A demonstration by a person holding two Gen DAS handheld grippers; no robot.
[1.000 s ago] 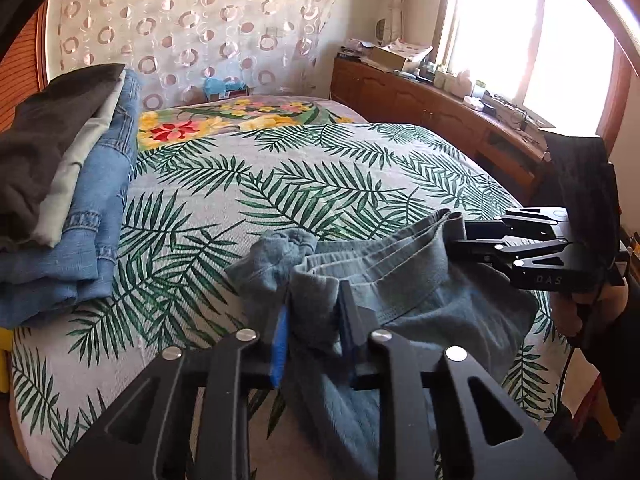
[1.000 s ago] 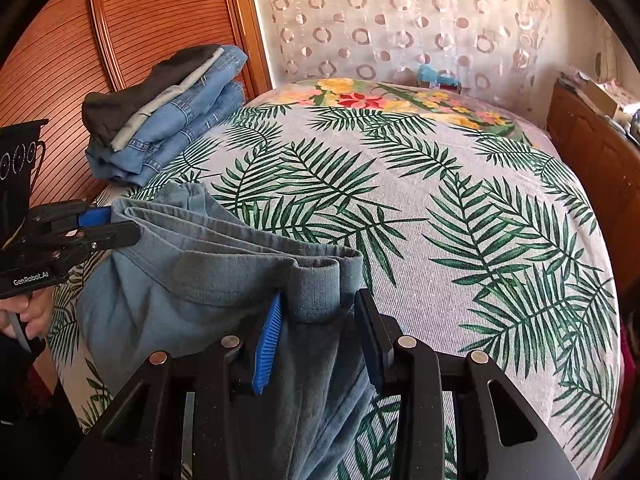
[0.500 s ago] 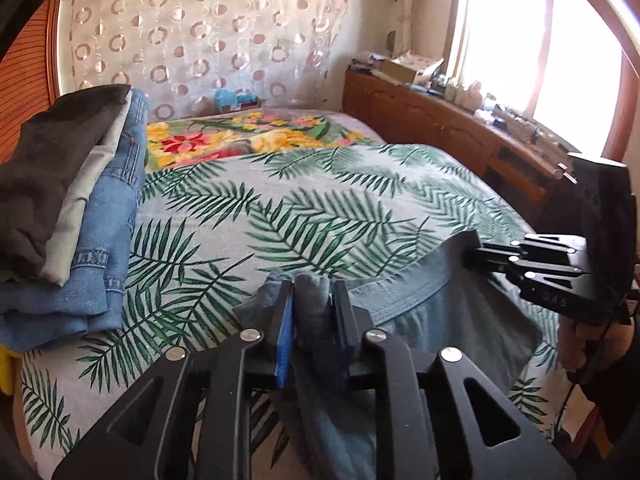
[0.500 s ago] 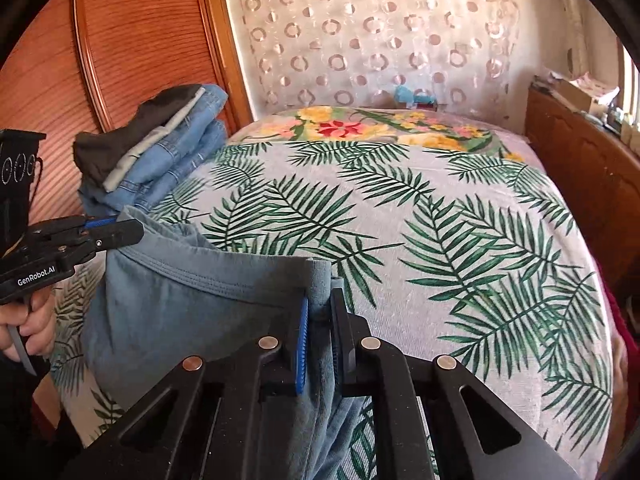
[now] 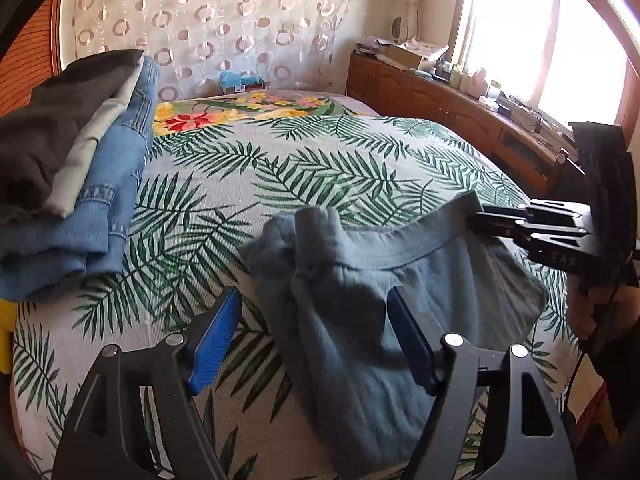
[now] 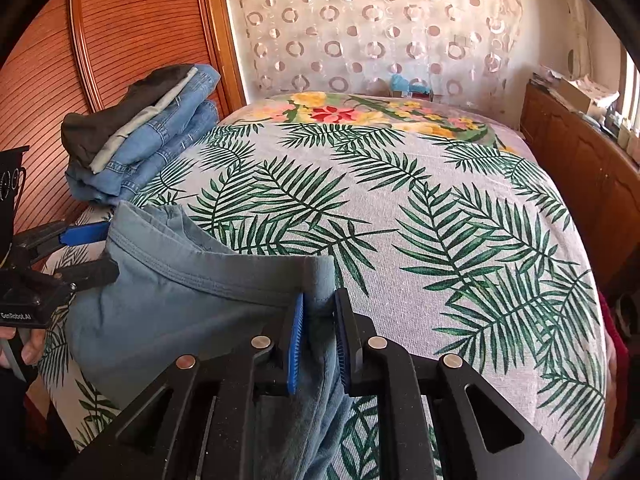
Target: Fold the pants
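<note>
left gripper (image 5: pixel 314 336) jaws opening, off pants (image 5: pixel 360 320) | right gripper (image 6: pixel 318 340) opening, waistband between pads (loosening) | regrip left corner, pull taut

- A bedroom in a home: a bed (image 6: pixel 460 216) fills most of both views, under a cover printed with green palm leaves and a band of bright flowers at its far end.
- A stack of folded clothes (image 5: pixel 76 184), mostly denim with a dark piece on top, sits on the bed's left side.
- A sheer curtain (image 6: pixel 376 28) patterned with rings hangs behind the bed.
- A low wooden cabinet (image 5: pixel 452 108) runs under a sunlit window (image 5: pixel 516 36), its top cluttered with boxes and small household items.
- A slatted wooden wardrobe door (image 6: pixel 108 44) stands beside the bed.
</note>
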